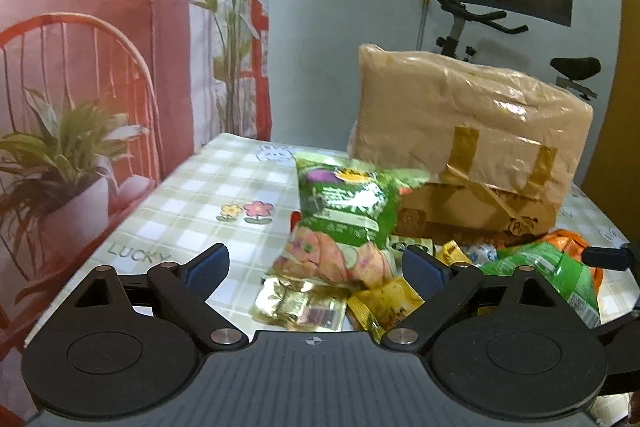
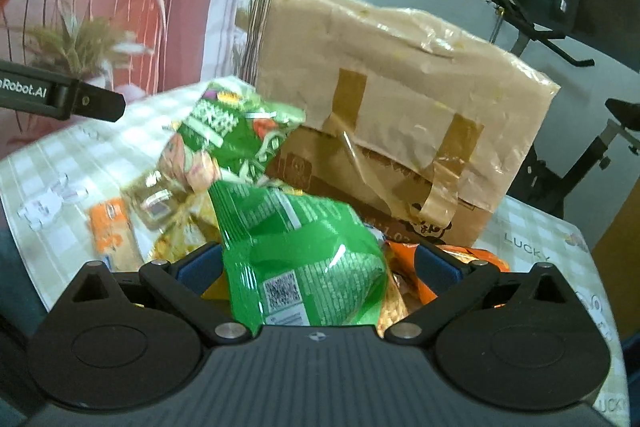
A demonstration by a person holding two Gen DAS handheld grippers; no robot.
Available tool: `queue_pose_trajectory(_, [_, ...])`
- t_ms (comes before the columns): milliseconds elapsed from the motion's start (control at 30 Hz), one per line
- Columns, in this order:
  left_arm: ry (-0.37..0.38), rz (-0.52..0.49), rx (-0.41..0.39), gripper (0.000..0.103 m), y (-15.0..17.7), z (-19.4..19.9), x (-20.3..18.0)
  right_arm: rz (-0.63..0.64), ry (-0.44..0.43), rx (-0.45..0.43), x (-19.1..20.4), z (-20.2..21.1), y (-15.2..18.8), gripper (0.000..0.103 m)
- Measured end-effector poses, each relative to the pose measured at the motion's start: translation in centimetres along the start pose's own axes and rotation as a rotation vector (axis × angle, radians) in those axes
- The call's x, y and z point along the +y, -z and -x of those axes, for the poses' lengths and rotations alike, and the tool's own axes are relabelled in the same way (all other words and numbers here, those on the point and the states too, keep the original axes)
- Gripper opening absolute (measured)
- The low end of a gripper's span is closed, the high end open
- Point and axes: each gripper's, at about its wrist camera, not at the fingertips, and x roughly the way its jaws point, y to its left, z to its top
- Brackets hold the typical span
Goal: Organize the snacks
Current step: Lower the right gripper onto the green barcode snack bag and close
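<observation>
Snack pile on a checked tablecloth (image 1: 192,195), seen from both wrist cameras. In the left wrist view we see the left gripper (image 1: 316,267) with its jaws spread wide and nothing between them; its blue pads (image 1: 210,263) flank the near edge of the pile without touching any packet. Directly ahead of the gap stands a green noodle packet (image 1: 348,207), tilted and propped against a pink-patterned packet (image 1: 332,259), with a gold foil packet (image 1: 300,307) and a yellow packet (image 1: 384,303) lying flat just below. A tall cardboard box (image 1: 472,131) wrapped in beige plastic and strapped with brown tape rises behind the snacks.

In the right wrist view we see the right gripper (image 2: 316,271), its jaws likewise wide apart. A second green packet (image 2: 304,247) fills the gap between the fingers, with its barcode side up; we cannot tell whether either pad touches it, and the jaws are not closed on it. An orange packet (image 2: 452,259) lies just beside the right finger, and a small orange-and-white packet (image 2: 112,231) lies apart on the cloth to the left.

Count, as far as the blur allows: two green packets, one pink-patterned, one gold foil, one yellow, two orange, and one box. Smaller wrapped sweets near the box are too indistinct for us to count.
</observation>
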Motion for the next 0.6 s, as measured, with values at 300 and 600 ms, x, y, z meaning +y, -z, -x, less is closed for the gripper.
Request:
queue_pose_trajectory(300, [0.076,-0.005,0.054,0.095,2.5,-1.4,-1.3,-0.051,0.026,0.001,-0.9,-0.6,1.1,0.073])
queue_pose_trajectory(600, [0.136,-0.04,0.071,0.095,3.2,-2.8,-3.1,-0.211,0.005,-0.207,-3.7,2.3,1.3,0.071])
